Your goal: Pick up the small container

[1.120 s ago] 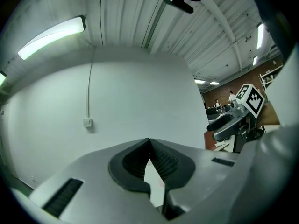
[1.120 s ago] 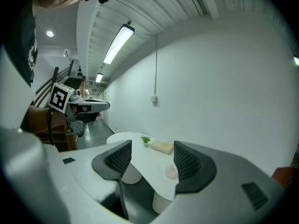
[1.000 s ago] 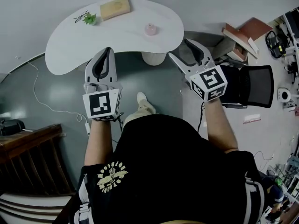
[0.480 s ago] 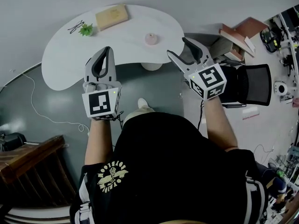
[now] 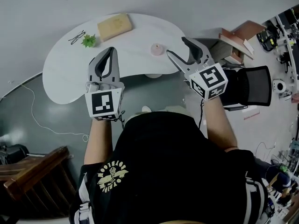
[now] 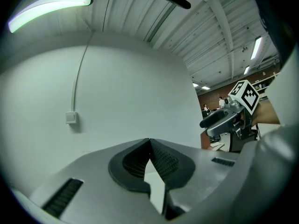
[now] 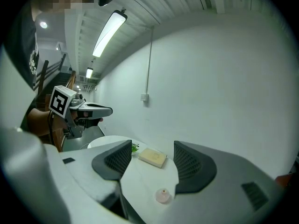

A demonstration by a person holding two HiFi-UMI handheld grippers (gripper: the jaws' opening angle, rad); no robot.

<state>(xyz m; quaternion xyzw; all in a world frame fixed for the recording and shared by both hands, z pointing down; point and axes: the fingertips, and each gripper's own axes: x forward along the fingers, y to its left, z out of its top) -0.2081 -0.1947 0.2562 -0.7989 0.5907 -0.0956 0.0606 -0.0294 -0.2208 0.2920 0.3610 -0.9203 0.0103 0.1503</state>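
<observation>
Both left gripper (image 5: 110,49) and right gripper (image 5: 176,45) have neared the small container (image 5: 157,49).

The dark thing (image 5: 77,37) beside the plant (image 5: 88,41), perhaps glasses, is too small to tell.

- White table (image 5: 65,66), kidney-shaped, on dark grey floor (image 5: 28,101).
- Tan block (image 5: 114,26) lying flat near table's far edge.
- Small green plant (image 5: 88,41) left of block; glasses (image 5: 77,37) just beside plant.
- Black chair (image 5: 254,85) at right, off the table.
- Books (image 5: 236,35) stacked beyond chair.
- Wooden chair (image 5: 32,178) at lower left.
- 1 wall switch (image 6: 71,118) on white wall.
</observation>
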